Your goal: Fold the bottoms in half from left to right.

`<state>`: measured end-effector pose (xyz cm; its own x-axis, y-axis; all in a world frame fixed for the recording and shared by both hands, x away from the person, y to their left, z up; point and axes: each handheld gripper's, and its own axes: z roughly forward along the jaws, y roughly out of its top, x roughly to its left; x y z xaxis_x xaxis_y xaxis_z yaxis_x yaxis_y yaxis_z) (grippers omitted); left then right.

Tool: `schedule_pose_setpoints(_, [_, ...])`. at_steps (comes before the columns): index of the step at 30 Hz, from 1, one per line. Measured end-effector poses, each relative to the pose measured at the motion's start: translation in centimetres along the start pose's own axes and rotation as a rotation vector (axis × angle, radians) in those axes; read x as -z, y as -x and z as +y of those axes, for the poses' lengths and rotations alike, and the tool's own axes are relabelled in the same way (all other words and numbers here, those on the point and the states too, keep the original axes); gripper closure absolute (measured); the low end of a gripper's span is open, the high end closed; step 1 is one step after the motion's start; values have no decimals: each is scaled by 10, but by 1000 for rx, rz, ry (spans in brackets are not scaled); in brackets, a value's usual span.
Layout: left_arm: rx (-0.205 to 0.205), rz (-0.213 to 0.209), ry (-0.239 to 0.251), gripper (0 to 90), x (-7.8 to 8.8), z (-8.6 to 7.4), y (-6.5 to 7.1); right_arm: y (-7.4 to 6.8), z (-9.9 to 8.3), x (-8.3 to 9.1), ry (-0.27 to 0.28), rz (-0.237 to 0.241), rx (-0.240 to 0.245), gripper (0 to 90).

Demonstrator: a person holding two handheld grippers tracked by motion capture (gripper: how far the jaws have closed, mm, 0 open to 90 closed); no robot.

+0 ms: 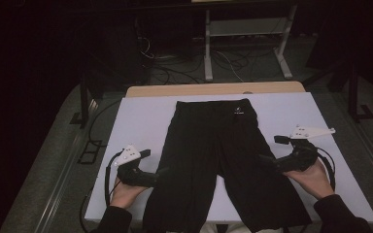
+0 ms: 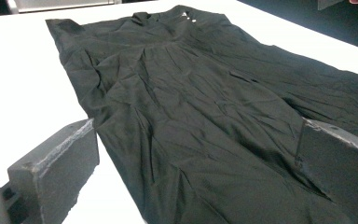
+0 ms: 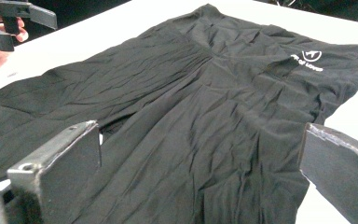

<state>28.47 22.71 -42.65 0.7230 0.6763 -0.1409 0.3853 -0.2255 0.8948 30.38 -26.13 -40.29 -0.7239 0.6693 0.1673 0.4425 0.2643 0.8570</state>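
While the shorts (image 1: 223, 160) lie flat on the desk (image 1: 145, 121), both tongs (image 1: 161, 174) (image 1: 266, 160) gape wide at the legs; no fold is made yet.

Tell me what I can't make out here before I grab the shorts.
- Shorts leg hems: cut off by the bottom edge in the high view.
- White logo: too small and blurred to read in the right gripper view.
- Room beyond the table: too dark in the high view.
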Motion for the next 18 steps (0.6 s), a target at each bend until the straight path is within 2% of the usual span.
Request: schedule_pose_setpoints(18, [-1,-3,-1,0,0,0,1,1,32,-18,-25,21,36,0])
